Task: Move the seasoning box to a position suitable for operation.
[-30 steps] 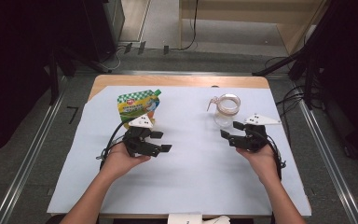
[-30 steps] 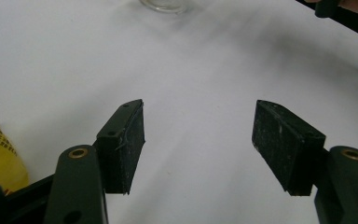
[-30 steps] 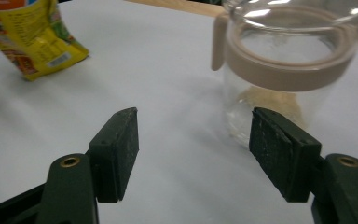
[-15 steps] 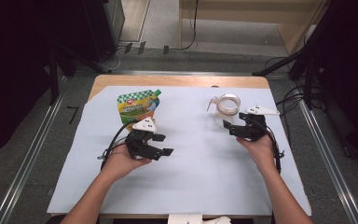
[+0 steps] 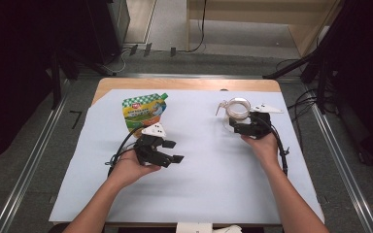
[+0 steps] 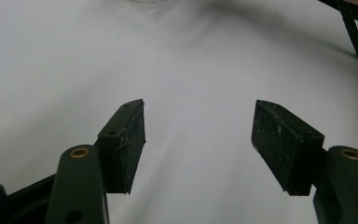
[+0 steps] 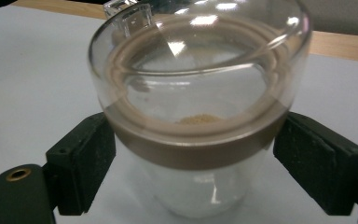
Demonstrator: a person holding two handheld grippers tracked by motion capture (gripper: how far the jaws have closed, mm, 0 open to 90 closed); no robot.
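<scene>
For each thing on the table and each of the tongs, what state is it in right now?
Glass jar: upright on the white sheet, lid flipped open, between the right jaws.
Green pouch: lying flat, cap on, untouched.
Left tongs: open, nothing between the jaws, over bare sheet.
Right tongs: jaws have just been opening, one either side of the jar's brown band; contact with the glass cannot be told.

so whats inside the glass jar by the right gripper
A small heap of tan powder lies at the bottom of the glass jar. Its brown band hides part of the inside.
</scene>
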